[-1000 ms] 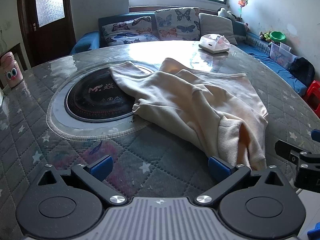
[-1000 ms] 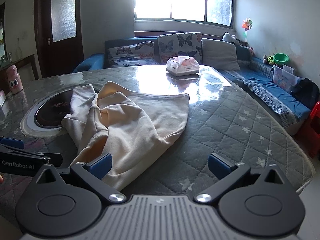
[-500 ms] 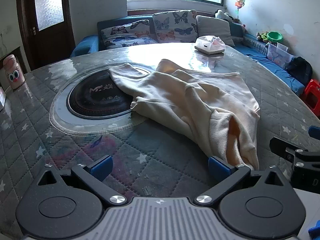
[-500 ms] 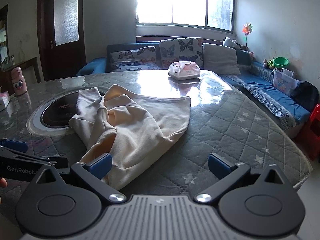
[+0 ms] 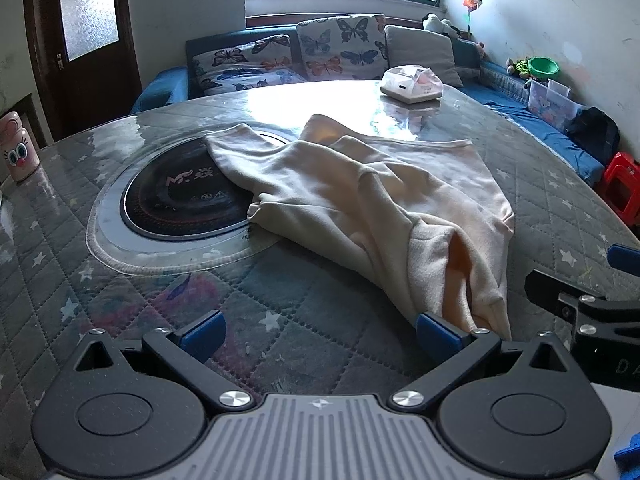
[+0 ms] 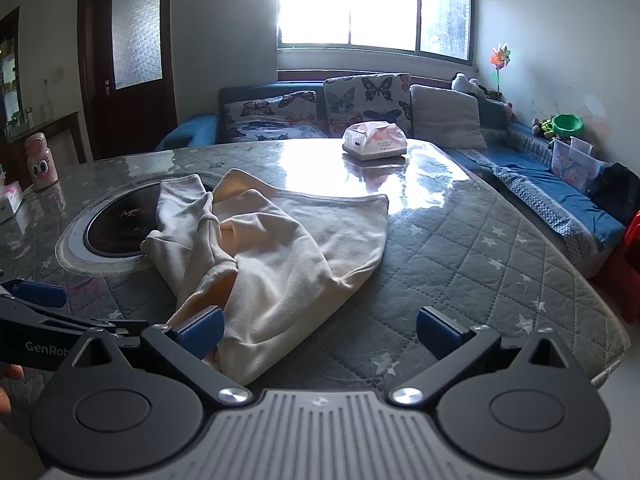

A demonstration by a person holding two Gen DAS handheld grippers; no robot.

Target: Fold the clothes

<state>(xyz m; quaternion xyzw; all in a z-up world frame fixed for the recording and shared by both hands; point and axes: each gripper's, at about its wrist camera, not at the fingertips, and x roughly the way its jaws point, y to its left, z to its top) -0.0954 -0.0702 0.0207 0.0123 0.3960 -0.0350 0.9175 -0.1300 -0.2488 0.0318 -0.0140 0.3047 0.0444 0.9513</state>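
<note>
A cream sweatshirt [image 5: 384, 200] lies crumpled on the quilted table, one sleeve over the round black hotplate [image 5: 180, 196]. It also shows in the right wrist view [image 6: 280, 248]. My left gripper [image 5: 318, 334] is open and empty, near the table's front edge, with its right fingertip close to the garment's near cuff. My right gripper [image 6: 318, 332] is open and empty, with its left fingertip at the garment's near edge. The right gripper shows at the right edge of the left wrist view [image 5: 588, 308]. The left gripper shows at the left edge of the right wrist view [image 6: 48, 320].
A tissue box [image 5: 412, 84] stands at the far side of the table [image 5: 140, 320]. A pink bottle [image 5: 16, 148] stands at the far left. A sofa with butterfly cushions [image 5: 320, 52] runs behind. A red stool [image 5: 624, 188] is on the right.
Both grippers have drawn back and risen a little from the sweatshirt. The garment has not moved. Both stay open.
</note>
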